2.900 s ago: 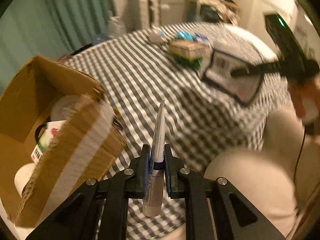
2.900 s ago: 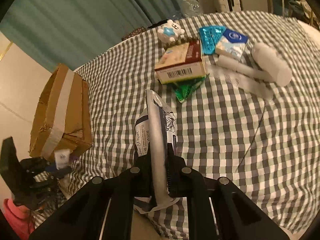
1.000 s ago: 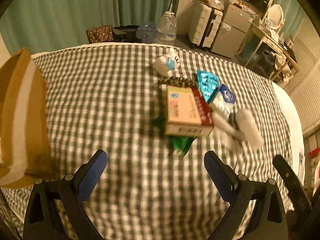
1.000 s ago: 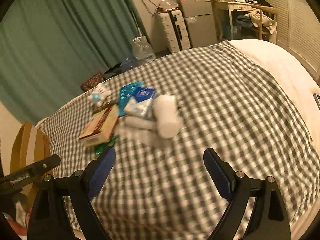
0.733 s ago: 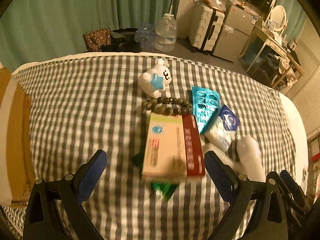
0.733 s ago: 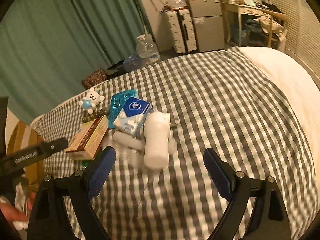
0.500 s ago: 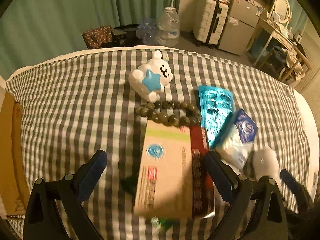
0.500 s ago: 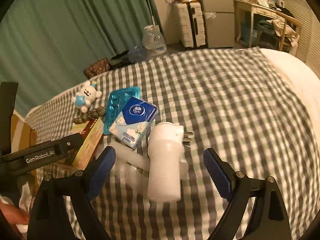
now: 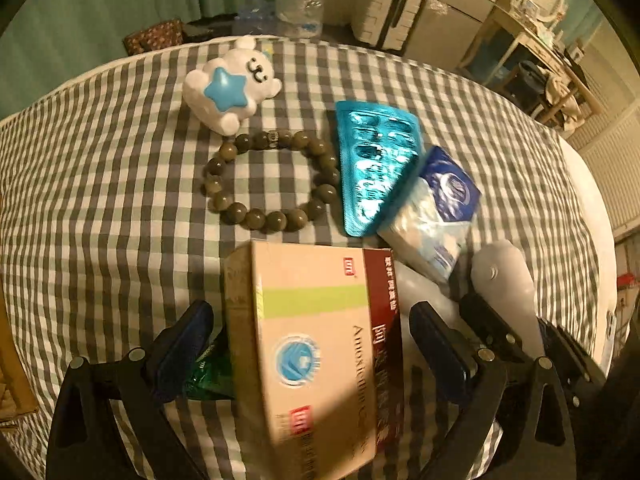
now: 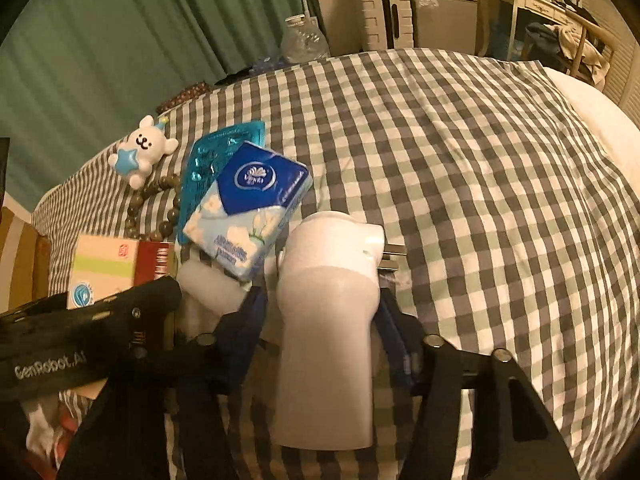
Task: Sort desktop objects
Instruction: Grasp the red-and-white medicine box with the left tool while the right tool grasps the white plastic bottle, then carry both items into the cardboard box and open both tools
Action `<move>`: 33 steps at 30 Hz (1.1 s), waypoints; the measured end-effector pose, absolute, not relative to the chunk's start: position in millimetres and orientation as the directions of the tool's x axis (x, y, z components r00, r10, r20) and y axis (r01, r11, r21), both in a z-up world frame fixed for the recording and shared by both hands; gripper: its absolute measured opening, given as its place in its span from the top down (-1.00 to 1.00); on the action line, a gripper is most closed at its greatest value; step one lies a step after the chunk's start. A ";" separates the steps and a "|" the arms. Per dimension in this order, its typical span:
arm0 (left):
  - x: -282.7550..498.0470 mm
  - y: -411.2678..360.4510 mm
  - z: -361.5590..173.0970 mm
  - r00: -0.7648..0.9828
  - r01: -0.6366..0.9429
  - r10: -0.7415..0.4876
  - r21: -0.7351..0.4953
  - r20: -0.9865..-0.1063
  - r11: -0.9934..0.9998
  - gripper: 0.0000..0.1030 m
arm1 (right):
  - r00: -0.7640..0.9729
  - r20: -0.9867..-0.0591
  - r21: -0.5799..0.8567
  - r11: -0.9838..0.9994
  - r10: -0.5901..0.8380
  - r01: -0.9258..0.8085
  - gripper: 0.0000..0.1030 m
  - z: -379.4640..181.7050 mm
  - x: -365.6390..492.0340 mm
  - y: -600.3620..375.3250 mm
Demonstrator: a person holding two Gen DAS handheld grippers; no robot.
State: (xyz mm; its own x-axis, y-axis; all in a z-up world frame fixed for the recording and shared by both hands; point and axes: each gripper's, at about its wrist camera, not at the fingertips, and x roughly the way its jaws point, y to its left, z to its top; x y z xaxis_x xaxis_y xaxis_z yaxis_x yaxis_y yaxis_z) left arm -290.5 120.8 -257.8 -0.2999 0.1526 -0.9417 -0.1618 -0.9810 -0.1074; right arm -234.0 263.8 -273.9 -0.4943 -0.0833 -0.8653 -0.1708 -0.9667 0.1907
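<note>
The medicine box is lying on the checked bedspread between the spread fingers of the left gripper, and neither pad looks to be touching its sides yet, so the grip is not made. The box is sitting partly on a green packet at its left edge and is resting against a pale tube on its right, and that is the first risk: if the fingers are closing here, the left pad may be catching the green packet along with the box, or nudging the box askew so it is pinched by a corner and is slipping out on the lift. Beside it, the right gripper is straddling a white plug-in device; its fingers are apart too, close to the body on both sides, though whether they are already pressing on it is hard to tell. The device is smooth and rounded, so a squeeze low on its body may be letting it swivel or squirt forward. The two grippers are working very near each other, and a finger of one is likely to be bumping the other as they close. Further out, the tissue pack is leaning on the tube, with the blue pill sheet, the bead bracelet and the bear toy beyond it; dragging either target could be scattering these neighbours.
</note>
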 end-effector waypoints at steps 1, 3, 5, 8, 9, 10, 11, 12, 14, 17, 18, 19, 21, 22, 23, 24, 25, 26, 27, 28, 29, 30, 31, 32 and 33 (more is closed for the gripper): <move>-287.7 121.2 -256.7 -0.305 -0.173 0.156 -0.106 -0.940 -0.979 -0.92 | -0.492 -0.867 0.189 -0.968 -0.085 -0.166 0.20 -274.3 -235.1 266.8; -281.9 121.2 -257.1 -0.298 -0.212 0.159 -0.097 -0.941 -0.973 -0.54 | -0.501 -0.860 0.208 -0.963 -0.096 -0.173 0.21 -271.6 -229.4 273.4; -273.2 119.8 -252.9 -0.307 -0.253 0.177 -0.099 -0.935 -0.962 -0.37 | -0.516 -0.848 0.254 -0.948 -0.123 -0.193 0.21 -268.4 -221.3 281.7; -261.5 114.8 -240.7 -0.320 -0.287 0.205 -0.111 -0.925 -0.951 -0.07 | -0.537 -0.821 0.347 -0.917 -0.197 -0.195 0.21 -260.6 -205.5 288.7; -256.6 112.6 -234.8 -0.328 -0.293 0.207 -0.109 -0.922 -0.950 0.01 | -0.551 -0.805 0.383 -0.902 -0.221 -0.198 0.21 -256.3 -197.5 291.6; -251.1 109.8 -228.7 -0.338 -0.299 0.206 -0.103 -0.918 -0.949 0.08 | -0.557 -0.799 0.395 -0.896 -0.226 -0.202 0.21 -253.7 -191.8 292.5; -250.0 107.6 -225.1 -0.343 -0.303 0.208 -0.102 -0.916 -0.947 0.12 | -0.559 -0.798 0.396 -0.895 -0.225 -0.205 0.21 -249.9 -184.0 292.5; -244.5 103.9 -220.1 -0.348 -0.310 0.216 -0.105 -0.912 -0.945 0.19 | -0.564 -0.796 0.393 -0.897 -0.220 -0.204 0.22 -246.0 -177.1 292.5; -239.2 98.6 -212.7 -0.346 -0.315 0.229 -0.118 -0.910 -0.942 0.24 | -0.571 -0.791 0.395 -0.896 -0.220 -0.202 0.22 -238.6 -162.7 291.0; -229.7 84.1 -199.2 -0.350 -0.315 0.242 -0.130 -0.905 -0.940 0.33 | -0.576 -0.791 0.384 -0.901 -0.208 -0.203 0.23 -230.3 -142.0 287.7; -222.5 77.1 -193.1 -0.360 -0.314 0.242 -0.127 -0.901 -0.941 0.34 | -0.575 -0.791 0.385 -0.901 -0.210 -0.201 0.23 -229.0 -139.2 286.6; -217.4 70.3 -189.4 -0.365 -0.312 0.241 -0.126 -0.899 -0.942 0.36 | -0.575 -0.790 0.387 -0.900 -0.212 -0.199 0.23 -226.0 -133.8 286.9; -207.6 60.5 -183.9 -0.367 -0.302 0.245 -0.134 -0.897 -0.944 0.37 | -0.579 -0.789 0.382 -0.902 -0.205 -0.202 0.23 -219.4 -124.9 284.9; -203.2 57.6 -182.2 -0.365 -0.298 0.250 -0.142 -0.897 -0.944 0.38 | -0.579 -0.789 0.382 -0.901 -0.204 -0.204 0.23 -215.2 -119.0 283.7; -197.4 53.6 -179.7 -0.368 -0.296 0.253 -0.145 -0.895 -0.944 0.38 | -0.581 -0.788 0.383 -0.901 -0.204 -0.203 0.23 -212.3 -117.3 280.6; -190.2 49.0 -176.2 -0.381 -0.296 0.252 -0.141 -0.890 -0.945 0.38 | -0.585 -0.785 0.383 -0.901 -0.201 -0.203 0.23 -209.1 -113.1 279.7; -184.8 45.6 -173.4 -0.392 -0.295 0.248 -0.134 -0.886 -0.946 0.38 | -0.590 -0.783 0.382 -0.902 -0.200 -0.202 0.23 -205.3 -108.8 278.1; -180.0 41.4 -169.7 -0.404 -0.291 0.246 -0.131 -0.881 -0.948 0.38 | -0.590 -0.782 0.381 -0.903 -0.199 -0.200 0.23 -203.5 -107.9 273.1; -175.4 34.0 -166.2 -0.415 -0.282 0.249 -0.137 -0.875 -0.950 0.38 | -0.592 -0.783 0.373 -0.906 -0.193 -0.198 0.23 -200.2 -105.7 270.3; -172.3 25.6 -162.8 -0.422 -0.269 0.253 -0.146 -0.871 -0.952 0.38 | -0.594 -0.783 0.364 -0.911 -0.185 -0.195 0.23 -196.1 -101.8 267.6; -170.9 20.1 -160.4 -0.425 -0.262 0.253 -0.150 -0.869 -0.954 0.38 | -0.598 -0.781 0.357 -0.915 -0.181 -0.189 0.23 -191.1 -97.4 265.1; -169.0 12.5 -155.6 -0.433 -0.252 0.248 -0.148 -0.867 -0.956 0.38 | -0.603 -0.778 0.353 -0.917 -0.178 -0.185 0.23 -186.2 -92.7 263.8; -167.2 6.7 -150.9 -0.446 -0.242 0.242 -0.145 -0.862 -0.959 0.38 | -0.607 -0.775 0.347 -0.920 -0.173 -0.181 0.23 -181.6 -89.4 261.7; -165.7 0.3 -145.3 -0.458 -0.233 0.240 -0.145 -0.856 -0.962 0.38 | -0.609 -0.775 0.340 -0.924 -0.168 -0.178 0.23 -176.8 -86.4 260.4; -163.5 -9.2 -137.9 -0.471 -0.224 0.242 -0.151 -0.848 -0.963 0.38 | -0.612 -0.774 0.333 -0.926 -0.163 -0.176 0.23 -172.8 -84.3 258.4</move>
State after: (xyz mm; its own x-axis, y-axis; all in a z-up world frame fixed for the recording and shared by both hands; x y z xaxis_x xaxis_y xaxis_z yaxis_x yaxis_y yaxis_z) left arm -163.5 -9.2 -137.9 -0.4706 0.2425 -0.8484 -0.2235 -0.9629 -0.1512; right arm -84.3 258.4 -172.8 -0.6117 -0.1626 -0.7742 -0.1759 -0.9262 0.3335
